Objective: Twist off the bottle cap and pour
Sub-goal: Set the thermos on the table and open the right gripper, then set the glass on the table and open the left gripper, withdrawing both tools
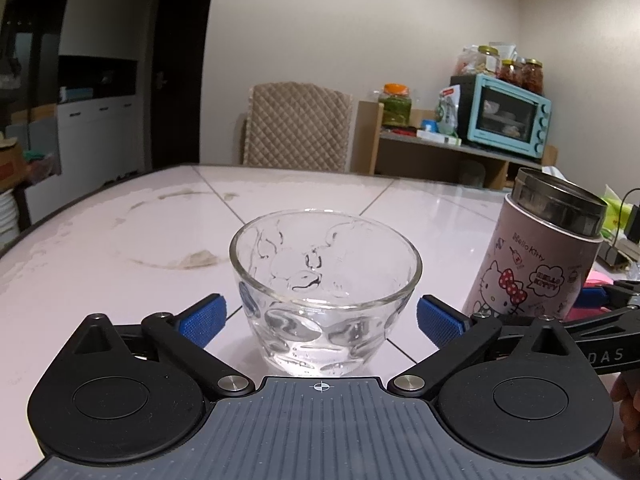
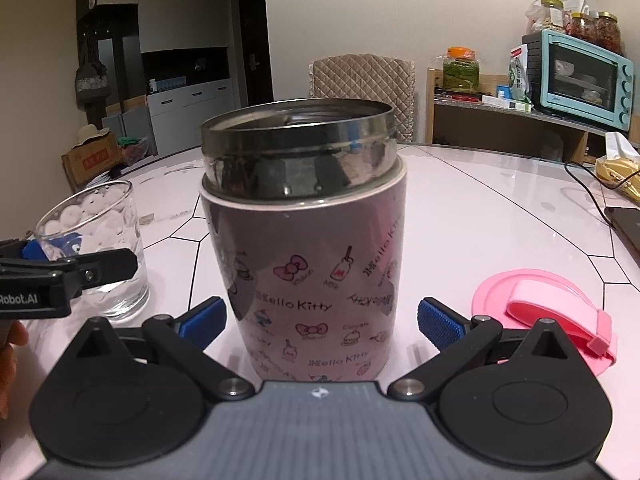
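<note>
A pink Hello Kitty bottle with a steel rim stands uncapped on the white table, between the blue pads of my right gripper. The jaws are wide, with gaps to the bottle on both sides. Its pink cap lies flat on the table to the right. A clear dimpled glass stands between the open pads of my left gripper, not touched. The glass also shows in the right wrist view at left, and the bottle in the left wrist view at right.
The white tiled table has stains at far left. A quilted chair stands behind it. A shelf with a blue toaster oven and jars is at back right. A cable and a dark device lie at the table's right edge.
</note>
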The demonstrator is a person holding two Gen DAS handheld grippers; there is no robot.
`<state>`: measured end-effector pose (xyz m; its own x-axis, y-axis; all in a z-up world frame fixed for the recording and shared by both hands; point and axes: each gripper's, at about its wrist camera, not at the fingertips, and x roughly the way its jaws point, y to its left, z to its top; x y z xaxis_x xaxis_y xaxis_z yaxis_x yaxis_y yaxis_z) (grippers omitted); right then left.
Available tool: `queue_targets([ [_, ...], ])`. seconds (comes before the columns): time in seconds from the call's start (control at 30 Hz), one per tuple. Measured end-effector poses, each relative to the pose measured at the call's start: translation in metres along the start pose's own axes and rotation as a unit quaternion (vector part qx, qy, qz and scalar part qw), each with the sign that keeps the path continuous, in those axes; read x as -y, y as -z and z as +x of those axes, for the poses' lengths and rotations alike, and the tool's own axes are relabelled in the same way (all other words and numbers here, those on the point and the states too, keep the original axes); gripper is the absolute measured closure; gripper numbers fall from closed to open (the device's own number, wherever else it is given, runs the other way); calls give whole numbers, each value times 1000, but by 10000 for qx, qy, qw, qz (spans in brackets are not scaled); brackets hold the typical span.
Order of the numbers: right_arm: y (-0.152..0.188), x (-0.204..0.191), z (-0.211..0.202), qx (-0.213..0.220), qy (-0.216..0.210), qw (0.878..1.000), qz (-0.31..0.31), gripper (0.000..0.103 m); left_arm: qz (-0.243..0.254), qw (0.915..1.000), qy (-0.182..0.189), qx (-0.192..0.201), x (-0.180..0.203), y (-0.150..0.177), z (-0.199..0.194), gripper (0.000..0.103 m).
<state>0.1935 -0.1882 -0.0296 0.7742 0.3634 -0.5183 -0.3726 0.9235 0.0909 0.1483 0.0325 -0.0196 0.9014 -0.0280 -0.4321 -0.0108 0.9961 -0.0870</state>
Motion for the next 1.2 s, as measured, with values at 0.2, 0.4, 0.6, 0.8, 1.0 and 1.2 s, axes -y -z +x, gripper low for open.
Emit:
queue_targets([
  [0.2, 4, 0, -8, 10, 20, 10000, 68, 0, 13, 10000, -42, -30, 0, 2, -5, 0],
  [0.4, 8, 0, -17, 46, 35, 10000, 81, 0, 14, 10000, -81, -53, 3, 5, -6, 0],
  [0.6, 11, 1, -24, 39, 65, 9999, 155, 0, 3, 9999, -112, -71, 4, 9, -11, 0],
  [0.8, 15, 2, -33, 79, 90, 9997, 207, 0, -19, 9999, -134, -93, 7, 14, -18, 0],
  [1.0, 22, 1, -44, 83, 113, 9995, 276, 0, -68, 9998, -162, -98, 7, 21, -30, 0],
  [1.2, 29, 0, -60, 113, 42, 9992, 394, 0, -103, 9995, -280, -48, 8, 26, -45, 0],
])
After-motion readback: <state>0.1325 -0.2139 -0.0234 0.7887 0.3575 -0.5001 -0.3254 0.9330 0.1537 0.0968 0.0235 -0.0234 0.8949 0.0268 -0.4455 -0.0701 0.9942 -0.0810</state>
